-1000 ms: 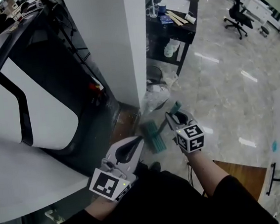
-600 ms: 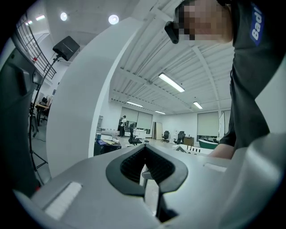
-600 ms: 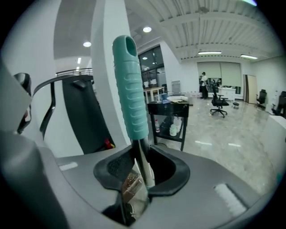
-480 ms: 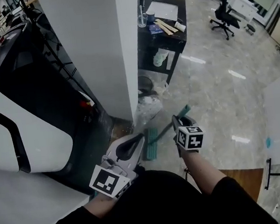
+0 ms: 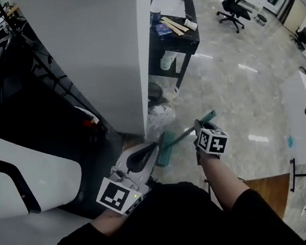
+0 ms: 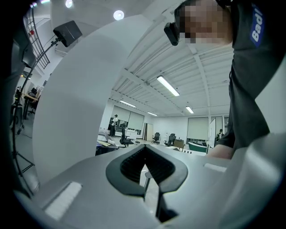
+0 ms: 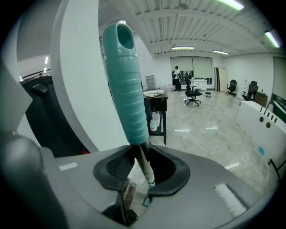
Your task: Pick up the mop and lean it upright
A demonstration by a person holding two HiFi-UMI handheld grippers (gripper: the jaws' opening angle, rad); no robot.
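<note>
**Operator:** Teal grip (image 7: 125,85) of the mop (image 5: 183,137) stands above the right tool (image 7: 140,156). Confirm tool states.

**Technician:** The right tool is clamped on the thin shaft (image 7: 145,173) directly below the teal grip. The left tool (image 6: 145,161) has its jaws together with nothing between them. In the head view it sits low, near the mop head (image 5: 165,148).

**Operator:** Location of the mop?

**Technician:** The mop head lies on the floor (image 5: 237,94), near the base of the white pillar (image 5: 115,69). The shaft slants up from it to the right tool (image 5: 199,125).

**Operator:** List the likely faults from this point.

**Technician:**
1. Rotation in the grip. The shaft is narrow and is held at one point near its upper end, so the weight of the head may turn it between the pads.
2. Skidding. The floor looks polished, so once the mop leans on the pillar the head may slide outward and the mop may drop.
3. Snagging. A plastic bag (image 5: 160,115) lies at the pillar base, and the head may catch on it.
4. Collision. The black worktop (image 5: 179,35) stands just behind, and a wide swing of the handle may strike it.

**Operator:** Mitigation?

**Technician:** Steady the lower shaft with the left tool.
</note>
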